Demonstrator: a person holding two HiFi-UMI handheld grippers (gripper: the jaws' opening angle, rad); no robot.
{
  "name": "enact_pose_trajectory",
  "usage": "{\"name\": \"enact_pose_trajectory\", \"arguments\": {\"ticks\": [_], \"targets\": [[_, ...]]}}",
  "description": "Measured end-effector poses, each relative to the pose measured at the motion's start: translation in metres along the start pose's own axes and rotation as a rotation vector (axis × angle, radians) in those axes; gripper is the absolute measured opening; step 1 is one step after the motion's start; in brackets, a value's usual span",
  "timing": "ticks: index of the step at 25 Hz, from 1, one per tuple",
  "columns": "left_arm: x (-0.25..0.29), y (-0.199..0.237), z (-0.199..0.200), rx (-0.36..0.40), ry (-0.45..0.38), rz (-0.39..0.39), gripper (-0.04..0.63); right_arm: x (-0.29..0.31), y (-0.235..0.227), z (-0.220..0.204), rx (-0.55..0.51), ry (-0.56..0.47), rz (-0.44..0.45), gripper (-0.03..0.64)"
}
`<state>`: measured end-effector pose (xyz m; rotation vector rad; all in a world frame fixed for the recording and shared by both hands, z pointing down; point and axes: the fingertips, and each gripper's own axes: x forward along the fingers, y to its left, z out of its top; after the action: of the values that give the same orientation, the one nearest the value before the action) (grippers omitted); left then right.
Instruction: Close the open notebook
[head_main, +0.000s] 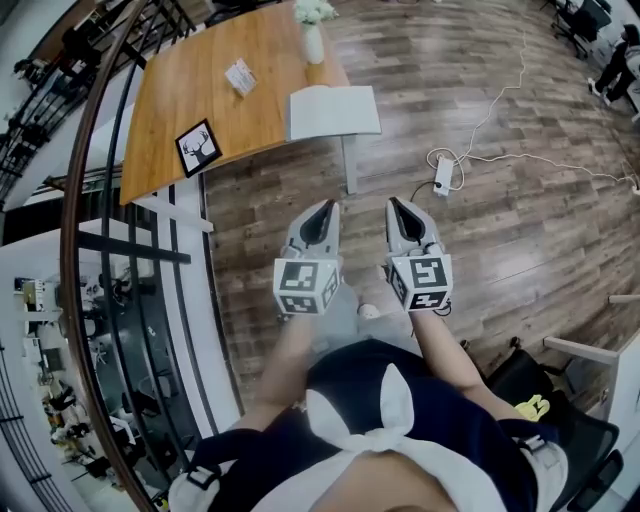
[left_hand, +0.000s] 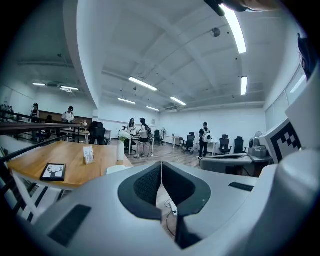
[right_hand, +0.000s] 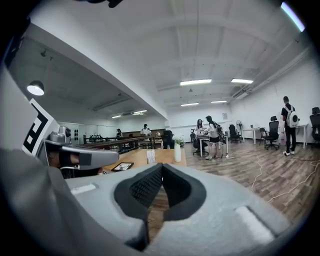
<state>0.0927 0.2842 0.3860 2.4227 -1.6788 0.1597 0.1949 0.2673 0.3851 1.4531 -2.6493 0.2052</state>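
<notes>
Well beyond left gripper (head_main: 324, 208): notebook (head_main: 333, 112).

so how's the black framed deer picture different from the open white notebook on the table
The black-framed deer picture is small, square and dark-bordered; the open white notebook is bigger, oblong and plain pale. The picture sits by the table's left near edge, the notebook at its right near corner. Both rest on the light wooden table.
</notes>
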Motion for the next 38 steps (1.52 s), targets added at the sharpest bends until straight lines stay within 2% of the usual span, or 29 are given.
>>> {"name": "enact_pose_trajectory", "arguments": {"ticks": [13, 21, 22, 23, 26, 38], "targets": [[0.073, 0.088, 0.002, -0.020, 0.040, -0.041, 0.023, 0.107, -0.009, 0.002, -0.013, 0.033, -0.036, -0.002], [0.116, 0.140, 0.020, -0.031, 0.019, -0.087, 0.023, 0.170, -0.014, 0.010, -0.021, 0.060, -0.085, 0.000], [0.119, 0.145, 0.020, -0.033, 0.020, -0.092, 0.023, 0.176, -0.014, 0.010, -0.018, 0.065, -0.088, 0.007], [0.122, 0.150, 0.020, -0.035, 0.022, -0.098, 0.023, 0.182, -0.013, 0.010, -0.012, 0.071, -0.090, 0.052], [0.129, 0.167, 0.017, -0.043, 0.031, -0.111, 0.023, 0.197, -0.011, 0.007, 0.003, 0.081, -0.101, 0.057], [0.169, 0.198, 0.001, -0.072, 0.066, -0.124, 0.023, 0.238, -0.046, -0.014, 0.076, 0.149, -0.156, 0.162]]}}
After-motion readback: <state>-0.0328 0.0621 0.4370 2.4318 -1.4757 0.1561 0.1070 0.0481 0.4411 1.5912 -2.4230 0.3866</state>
